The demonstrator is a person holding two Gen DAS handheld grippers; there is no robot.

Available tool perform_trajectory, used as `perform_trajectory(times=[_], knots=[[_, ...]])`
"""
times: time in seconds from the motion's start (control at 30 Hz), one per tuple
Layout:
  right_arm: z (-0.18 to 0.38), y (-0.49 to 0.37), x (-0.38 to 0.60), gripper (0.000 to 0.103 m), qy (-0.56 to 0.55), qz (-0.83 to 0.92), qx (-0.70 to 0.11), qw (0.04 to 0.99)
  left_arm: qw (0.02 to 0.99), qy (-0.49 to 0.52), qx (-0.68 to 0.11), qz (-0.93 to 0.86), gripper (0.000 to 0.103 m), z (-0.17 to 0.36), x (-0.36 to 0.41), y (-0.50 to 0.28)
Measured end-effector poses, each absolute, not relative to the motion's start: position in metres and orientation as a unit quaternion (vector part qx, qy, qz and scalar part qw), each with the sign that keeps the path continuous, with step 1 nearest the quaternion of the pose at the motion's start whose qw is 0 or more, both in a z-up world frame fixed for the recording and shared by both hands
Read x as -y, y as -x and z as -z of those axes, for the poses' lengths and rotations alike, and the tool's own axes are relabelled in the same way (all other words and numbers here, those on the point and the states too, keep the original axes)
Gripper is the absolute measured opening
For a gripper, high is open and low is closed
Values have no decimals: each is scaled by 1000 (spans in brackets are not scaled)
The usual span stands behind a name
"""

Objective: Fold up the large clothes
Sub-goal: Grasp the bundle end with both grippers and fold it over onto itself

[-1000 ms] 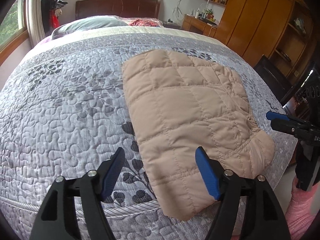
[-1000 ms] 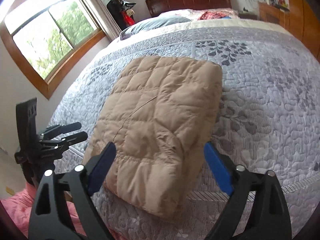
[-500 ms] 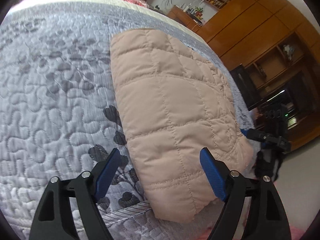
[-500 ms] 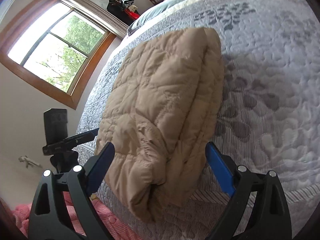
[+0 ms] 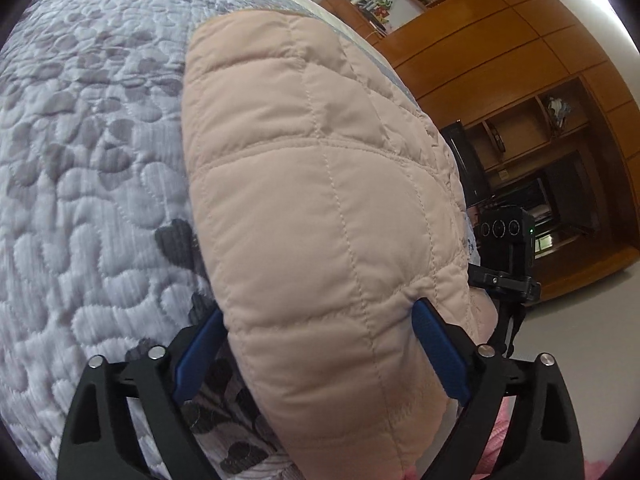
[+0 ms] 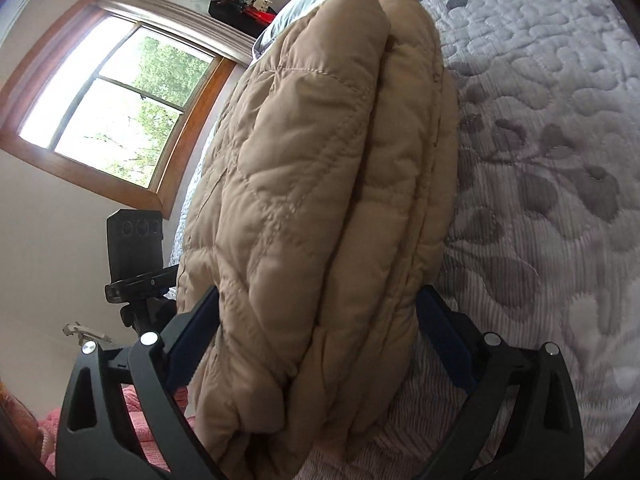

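Straddling near end of folded beige quilted jacket on bedspread: left gripper and right gripper each span one near corner, jaws opening wide, not clamped; long axis runs away from fingers

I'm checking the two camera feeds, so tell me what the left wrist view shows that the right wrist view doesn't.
Only the left wrist view shows the wooden cabinets and the jacket's smooth quilted top. Only the right wrist view shows the window and the jacket's stacked folded layers seen edge-on. Both show the tan jacket lying on the grey bedspread, with its near end between blue fingers whose jaws are opening wide, and each view catches the other gripper beside the bed.
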State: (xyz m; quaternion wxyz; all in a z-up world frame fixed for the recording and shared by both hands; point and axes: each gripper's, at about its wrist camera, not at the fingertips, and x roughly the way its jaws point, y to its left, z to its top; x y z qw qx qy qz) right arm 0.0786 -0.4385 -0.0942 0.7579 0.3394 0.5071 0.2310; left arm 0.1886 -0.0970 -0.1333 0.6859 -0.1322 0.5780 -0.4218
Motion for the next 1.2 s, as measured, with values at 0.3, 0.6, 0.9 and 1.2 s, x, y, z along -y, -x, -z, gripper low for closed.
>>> perform_trajectory(times=[0.3, 0.6, 0.9, 1.2], knots=[[92, -97, 419, 67, -320, -247, -488, 774, 722, 79, -550, 413, 80, 116, 124, -166], [58, -77, 401, 40, -270, -249, -445, 817, 759, 42, -506, 408, 56, 79, 126, -138], [5, -73, 380, 39, -212, -259, -403, 852, 784, 51, -459, 416, 55, 41, 115, -132], [-26, -153, 363, 39, -172, -277, -404, 854, 817, 59, -431, 378, 55, 16, 99, -188]])
